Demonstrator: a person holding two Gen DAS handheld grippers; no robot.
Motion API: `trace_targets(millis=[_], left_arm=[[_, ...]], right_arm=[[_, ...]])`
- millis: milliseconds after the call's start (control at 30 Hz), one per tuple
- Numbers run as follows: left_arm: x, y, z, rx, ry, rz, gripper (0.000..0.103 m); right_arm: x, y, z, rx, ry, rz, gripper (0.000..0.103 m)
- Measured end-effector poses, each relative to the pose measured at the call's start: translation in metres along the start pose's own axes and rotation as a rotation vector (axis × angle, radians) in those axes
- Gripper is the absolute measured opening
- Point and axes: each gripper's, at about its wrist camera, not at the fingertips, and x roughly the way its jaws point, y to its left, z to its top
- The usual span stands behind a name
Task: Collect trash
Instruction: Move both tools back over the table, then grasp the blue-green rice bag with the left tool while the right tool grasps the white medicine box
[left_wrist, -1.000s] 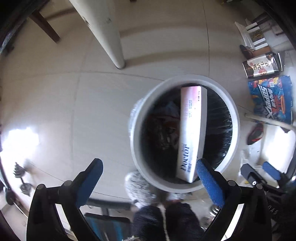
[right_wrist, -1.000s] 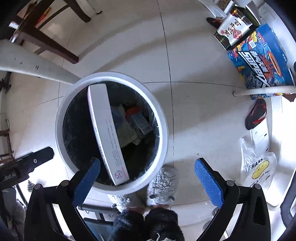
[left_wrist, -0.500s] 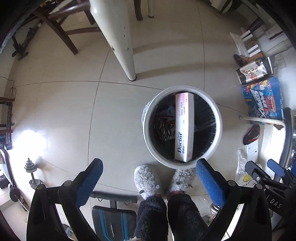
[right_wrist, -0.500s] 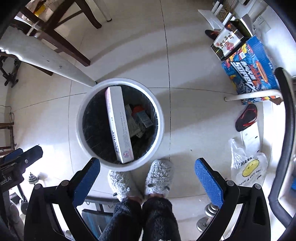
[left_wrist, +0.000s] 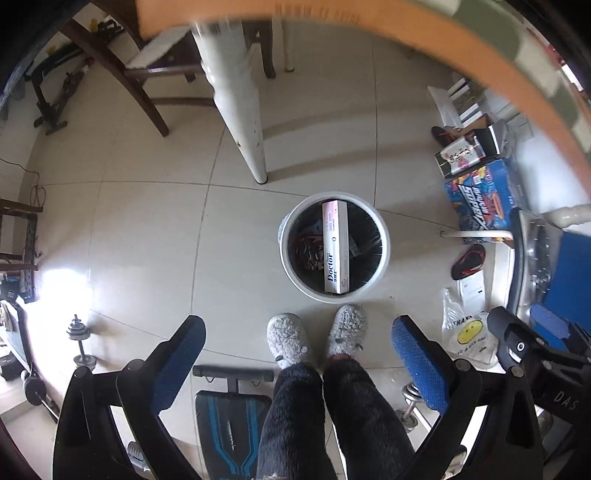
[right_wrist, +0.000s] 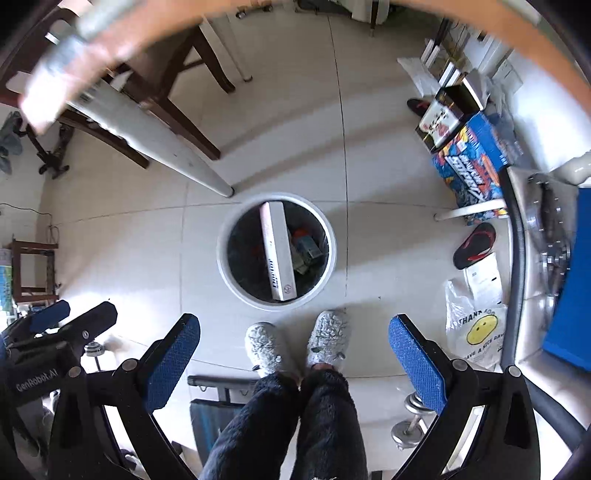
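A round white bin stands upright on the pale tiled floor, lined with a dark bag and open at the top. A long white box printed "Doctor" in dark letters leans inside it, its lower end resting against the near rim and its upper end reaching the far rim, slightly left of the bin's middle. Its far end shows a pink tint. Beside and under the box lies smaller trash: a reddish-brown crumpled piece on the left, a small greenish carton with something red on the right.
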Motion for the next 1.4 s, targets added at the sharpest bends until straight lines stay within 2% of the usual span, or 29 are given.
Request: trace_targets(millis=[233,367,433,600,700,900,1033,1167,1300,1400], left_arm=[[-0.078,-0.006,-0.005,0.015,-0.032,0.005,0.103],[-0.138,-0.014,0.010,0.030,-0.120,0.003,0.103],[-0.170,-0.020,0.024,0.043,-0.189,-0.017,0.103],[-0.231,-0.037,0.081,0.056,-0.354,0.018,0.103],[-0.249,-0.050,0.121,0.064,-0.404,0.024,0.103],[-0.260,-0.098,0.226,0.098,-0.426,0.057,0.103],[-0.252,-0.128,0.303,0.068,-0.397,0.040,0.103],[-0.218,-0.164,0.393,0.023,-0.327,0.019,0.102],[-0.181,-0.191,0.465,0.006,-0.250,-0.002,0.102],[-0.148,-0.208,0.514,-0.009,-0.191,-0.022,0.090]], right_arm=[[-0.094,0.003,-0.007,0.029,-0.006,0.032,0.103],[-0.152,0.002,-0.006,0.069,-0.014,0.069,0.103],[-0.187,0.003,0.000,0.087,-0.039,0.087,0.103],[-0.260,0.001,0.035,0.114,-0.149,0.142,0.103],[-0.294,-0.010,0.069,0.142,-0.215,0.159,0.103],[-0.327,-0.051,0.162,0.185,-0.297,0.152,0.103],[-0.323,-0.096,0.251,0.244,-0.307,0.181,0.103],[-0.304,-0.142,0.355,0.293,-0.277,0.222,0.103],[-0.280,-0.183,0.469,0.360,-0.255,0.220,0.103],[-0.262,-0.204,0.538,0.397,-0.242,0.218,0.103]])
